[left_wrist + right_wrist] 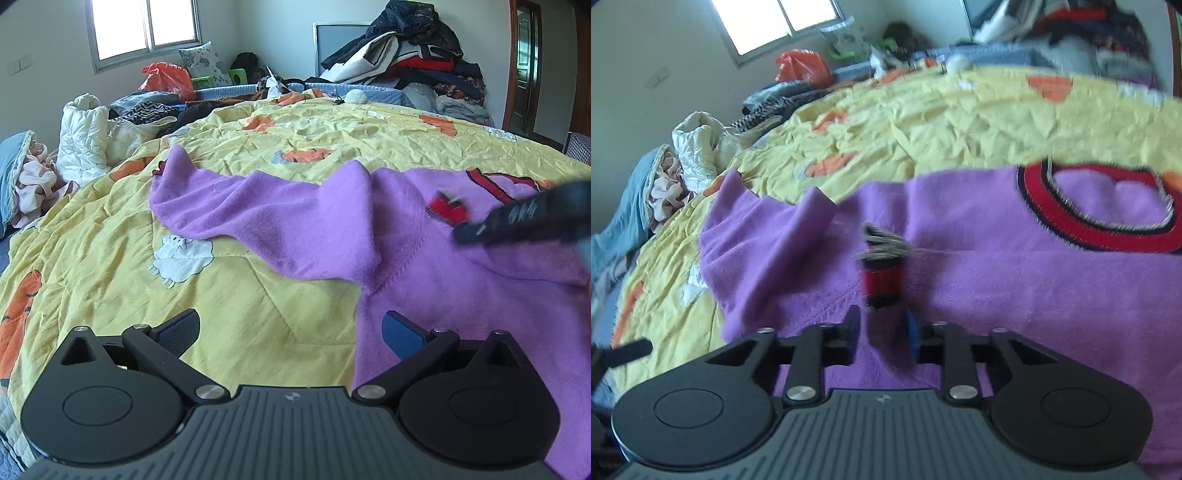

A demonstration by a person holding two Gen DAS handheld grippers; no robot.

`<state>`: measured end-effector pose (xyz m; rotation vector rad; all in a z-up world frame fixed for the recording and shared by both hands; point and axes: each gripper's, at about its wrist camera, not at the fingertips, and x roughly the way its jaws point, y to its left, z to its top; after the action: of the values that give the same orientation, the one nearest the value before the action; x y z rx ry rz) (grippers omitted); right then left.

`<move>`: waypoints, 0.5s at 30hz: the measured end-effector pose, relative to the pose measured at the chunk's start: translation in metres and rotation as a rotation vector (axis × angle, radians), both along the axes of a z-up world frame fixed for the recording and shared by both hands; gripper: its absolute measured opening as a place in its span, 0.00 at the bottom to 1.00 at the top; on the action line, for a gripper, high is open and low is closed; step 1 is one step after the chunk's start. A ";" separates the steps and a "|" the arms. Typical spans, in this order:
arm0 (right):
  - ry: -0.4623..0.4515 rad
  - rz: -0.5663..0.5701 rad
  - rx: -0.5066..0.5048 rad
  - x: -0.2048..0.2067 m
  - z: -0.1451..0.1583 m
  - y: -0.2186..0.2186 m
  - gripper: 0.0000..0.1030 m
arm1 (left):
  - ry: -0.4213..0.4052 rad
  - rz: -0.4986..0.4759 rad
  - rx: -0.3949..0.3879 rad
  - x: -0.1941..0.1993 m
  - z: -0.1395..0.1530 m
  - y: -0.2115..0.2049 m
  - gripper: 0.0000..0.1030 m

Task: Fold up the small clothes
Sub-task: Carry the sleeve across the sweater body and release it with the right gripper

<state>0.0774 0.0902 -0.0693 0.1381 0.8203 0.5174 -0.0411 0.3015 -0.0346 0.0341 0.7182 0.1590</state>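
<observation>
**Tongs over a purple top on the bed**

The left tongs [291, 332] hang released above bare yellow quilt [236, 314] beside the purple top [332, 229], which lies flat. The right tongs [882, 332] are clenched on a pinch of that top. Only their view shows the red collar [1097, 195] whole. No writing is readable.

Pretty clearly someone's bedroom at home: a big bed [258, 288] with a yellow cartoon-print quilt [369, 136], a window [144, 29] on the far wall, a huge clothes pile [413, 55] in the corner, a cushion [203, 62], and a wooden door [524, 66] off to the right.
</observation>
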 end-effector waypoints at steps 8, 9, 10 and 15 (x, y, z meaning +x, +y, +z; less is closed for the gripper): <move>-0.145 -0.175 -0.097 -0.039 0.041 -0.112 0.76 | -0.024 -0.034 -0.095 0.020 0.018 -0.018 1.00; -0.133 -0.220 -0.137 -0.037 0.038 -0.128 0.76 | -0.032 -0.048 -0.117 0.025 0.021 -0.024 1.00; -0.120 -0.252 -0.163 -0.034 0.035 -0.143 0.76 | -0.037 -0.067 -0.143 0.031 0.023 -0.030 1.00; -0.063 -0.341 -0.248 -0.026 0.016 -0.206 0.76 | -0.052 -0.153 -0.196 0.080 0.017 -0.071 1.00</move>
<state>0.0513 -0.1158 -0.0531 0.0315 0.7732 0.0965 0.0388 0.2301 -0.0177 -0.1021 0.6736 -0.0571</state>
